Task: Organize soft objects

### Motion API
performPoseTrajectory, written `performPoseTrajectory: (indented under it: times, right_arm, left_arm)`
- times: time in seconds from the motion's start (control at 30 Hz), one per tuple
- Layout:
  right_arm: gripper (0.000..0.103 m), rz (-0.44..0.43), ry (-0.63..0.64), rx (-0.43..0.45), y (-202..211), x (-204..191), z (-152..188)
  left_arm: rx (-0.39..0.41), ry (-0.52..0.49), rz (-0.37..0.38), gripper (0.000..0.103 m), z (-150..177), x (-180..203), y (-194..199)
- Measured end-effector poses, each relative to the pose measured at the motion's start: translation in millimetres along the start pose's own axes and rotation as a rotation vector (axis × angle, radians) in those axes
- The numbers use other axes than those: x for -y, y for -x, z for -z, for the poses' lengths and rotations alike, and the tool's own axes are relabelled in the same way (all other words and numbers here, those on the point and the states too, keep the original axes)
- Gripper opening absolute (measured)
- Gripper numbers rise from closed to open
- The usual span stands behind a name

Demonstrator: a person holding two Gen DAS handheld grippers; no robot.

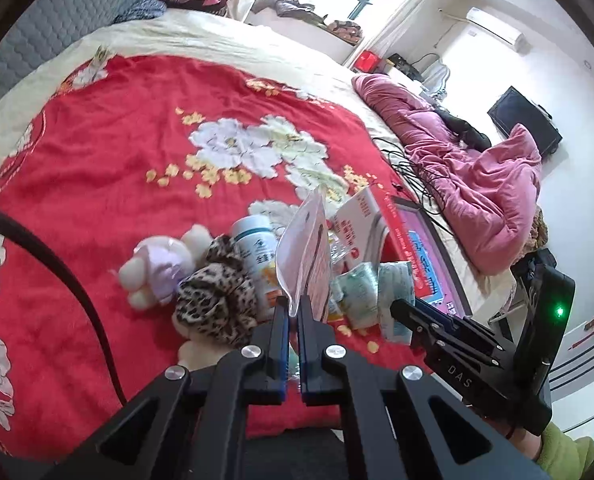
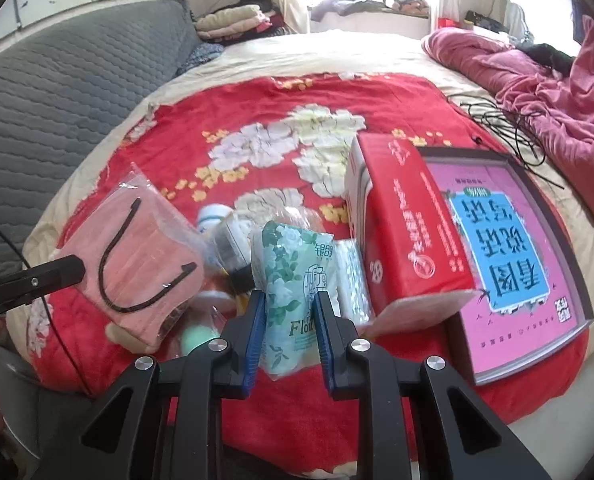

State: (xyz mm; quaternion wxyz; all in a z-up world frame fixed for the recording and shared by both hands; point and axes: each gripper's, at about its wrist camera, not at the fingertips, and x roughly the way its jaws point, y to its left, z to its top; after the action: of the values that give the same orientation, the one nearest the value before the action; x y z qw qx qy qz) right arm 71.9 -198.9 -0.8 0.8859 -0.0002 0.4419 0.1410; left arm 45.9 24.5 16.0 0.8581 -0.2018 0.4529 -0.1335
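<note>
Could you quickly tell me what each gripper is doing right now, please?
Left gripper: shut on the bag of pink masks.
Right gripper: shut on the floral tissue pack.

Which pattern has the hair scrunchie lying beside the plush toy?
The scrunchie has a leopard print, brown and black spots on beige. It shows best in the left wrist view.

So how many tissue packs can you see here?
2: one green floral tissue pack clamped in the right gripper, and a second tissue pack lying beside it against the red box. Clutter may hide more.

Box [image 2: 401,232] lies on the book's [image 2: 513,256] left edge — both on the blanket [image 2: 233,120].
</note>
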Motion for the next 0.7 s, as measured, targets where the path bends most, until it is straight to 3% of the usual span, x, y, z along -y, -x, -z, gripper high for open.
performPoseTrajectory:
  times: [0.27, 0.53, 0.7]
  right_arm:
    - [0.025, 0.0, -0.002, 0.052, 32.0, 11.3, -10.1]
    - [0.025, 0.007, -0.077, 0.079, 62.6, 52.0, -10.4]
    - [0.014, 0.034, -0.078, 0.104, 68.3, 75.2, -9.1]
  left_arm:
    - [0.027, -0.064, 0.009, 0.003, -7.9, 39.3, 10.4]
    - [0.021, -0.125, 0.015, 0.003, -7.0, 77.9, 8.4]
    - [0.008, -0.155, 0.024, 0.003, -4.7, 100.7, -1.1]
